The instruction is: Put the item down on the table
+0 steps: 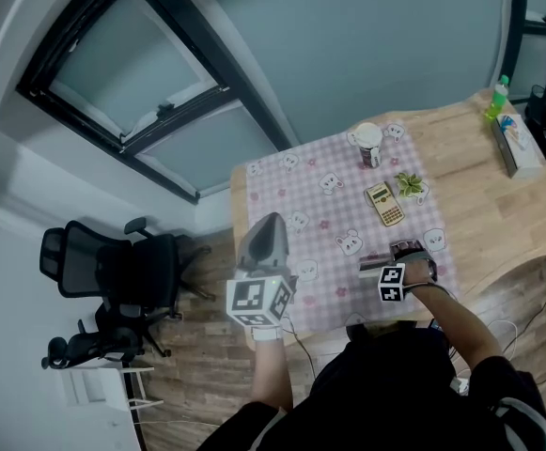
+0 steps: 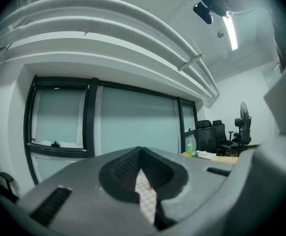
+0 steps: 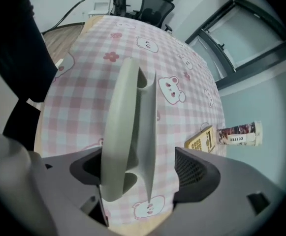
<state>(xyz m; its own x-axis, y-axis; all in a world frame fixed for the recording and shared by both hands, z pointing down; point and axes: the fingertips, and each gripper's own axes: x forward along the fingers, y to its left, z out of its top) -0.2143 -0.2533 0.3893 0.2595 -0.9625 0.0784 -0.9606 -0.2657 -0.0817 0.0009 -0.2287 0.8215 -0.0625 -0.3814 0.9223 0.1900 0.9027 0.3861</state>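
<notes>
A pale grey, long item (image 3: 128,127) lies on the pink checked cloth (image 3: 79,87) between the jaws of my right gripper (image 3: 143,171). The left jaw is close against it and the right jaw stands clearly apart, so the gripper is open. From the head view, that right gripper (image 1: 402,255) is low over the cloth's near right part, and the item (image 1: 374,268) pokes out to its left. My left gripper (image 1: 265,238) is raised off the table's near left corner, jaws together and empty. Its own view shows the left gripper (image 2: 142,166) aimed at the window.
On the cloth (image 1: 301,195) beyond the right gripper lie a yellow calculator (image 1: 383,204), a small green plant (image 1: 409,184) and a coffee cup (image 1: 369,145). A green bottle (image 1: 495,100) and a box (image 1: 515,144) sit on the bare wood at far right. A black office chair (image 1: 113,271) stands left.
</notes>
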